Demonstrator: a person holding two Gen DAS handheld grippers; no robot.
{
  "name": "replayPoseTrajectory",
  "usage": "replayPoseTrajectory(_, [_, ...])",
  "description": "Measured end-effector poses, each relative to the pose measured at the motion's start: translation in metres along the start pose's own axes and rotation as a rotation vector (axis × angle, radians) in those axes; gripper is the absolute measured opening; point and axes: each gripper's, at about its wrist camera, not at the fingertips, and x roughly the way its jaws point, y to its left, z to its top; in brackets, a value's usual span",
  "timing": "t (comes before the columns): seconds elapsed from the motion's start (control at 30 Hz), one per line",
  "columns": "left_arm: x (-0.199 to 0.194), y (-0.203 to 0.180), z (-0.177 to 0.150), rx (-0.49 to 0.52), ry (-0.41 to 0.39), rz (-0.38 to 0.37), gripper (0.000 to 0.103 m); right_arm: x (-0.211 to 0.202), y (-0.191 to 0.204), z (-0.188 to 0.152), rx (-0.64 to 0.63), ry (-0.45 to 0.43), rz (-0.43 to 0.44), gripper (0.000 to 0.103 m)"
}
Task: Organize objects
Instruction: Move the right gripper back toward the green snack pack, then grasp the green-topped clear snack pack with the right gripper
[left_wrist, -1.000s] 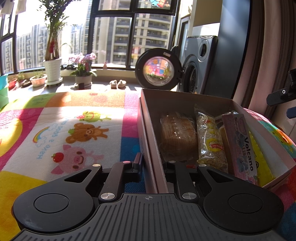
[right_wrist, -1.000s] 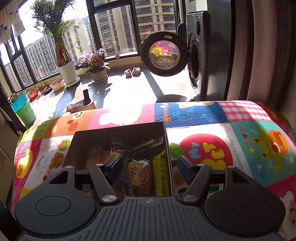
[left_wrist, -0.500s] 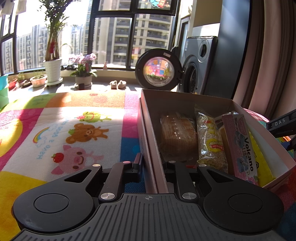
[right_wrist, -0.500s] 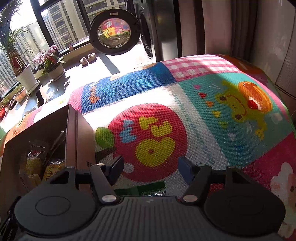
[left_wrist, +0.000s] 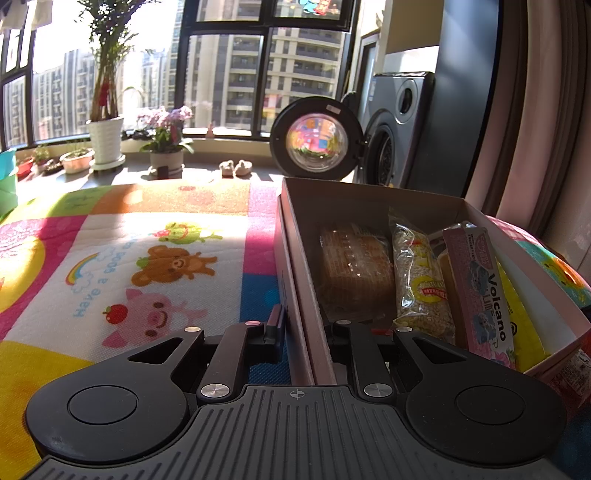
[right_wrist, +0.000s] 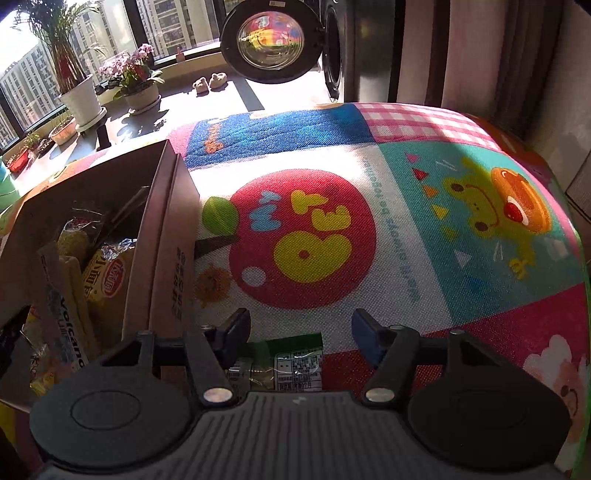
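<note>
The green snack packet (right_wrist: 291, 360) lies flat on the colourful play mat (right_wrist: 406, 206), at the lower middle of the right wrist frame, directly beneath the right tool (right_wrist: 299, 328) and between its two spread fingers, slightly closer to the left one. Only part of it shows: a green band at the top edge, a clear window and a white printed label below, the rest hidden under the tool body. Its long axis cannot be told for sure. The right tool stands released, wide apart, gripping nothing, and is plainly the nearer one; a short drop and a squeeze look like the coming move.

Just left of the packet stands the cardboard box (right_wrist: 168, 236), already packed with upright snacks, among them a pink Volcano pack (left_wrist: 484, 288). The left tool (left_wrist: 303, 325) straddles the box's near-left wall (left_wrist: 295, 258), one finger outside and one inside, clamped on it to steady the box.
</note>
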Motion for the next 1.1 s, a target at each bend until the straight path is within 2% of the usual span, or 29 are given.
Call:
replayPoseTrajectory(0.33, [0.0,0.0,0.0,0.0,0.0,0.0,0.017,-0.043,0.007,-0.071,-0.167,-0.011,0.009,0.063])
replayPoseTrajectory(0.63, [0.0,-0.001,0.0,0.0,0.0,0.0,0.017,-0.07,0.011,-0.103,-0.14,-0.007,0.07,0.064])
replayPoseTrajectory(0.83, [0.0,0.0,0.0,0.0,0.0,0.0,0.017,-0.088,0.008,-0.107,-0.144,-0.055,0.032,0.076])
replayPoseTrajectory(0.93, [0.0,0.0,0.0,0.001,0.0,0.001,0.017,-0.09,0.009,-0.116,-0.146,-0.033,0.052,0.085])
replayPoseTrajectory(1.1, [0.0,0.0,0.0,0.0,0.0,0.0,0.017,-0.088,0.021,-0.13,-0.137,-0.015,0.087,0.089])
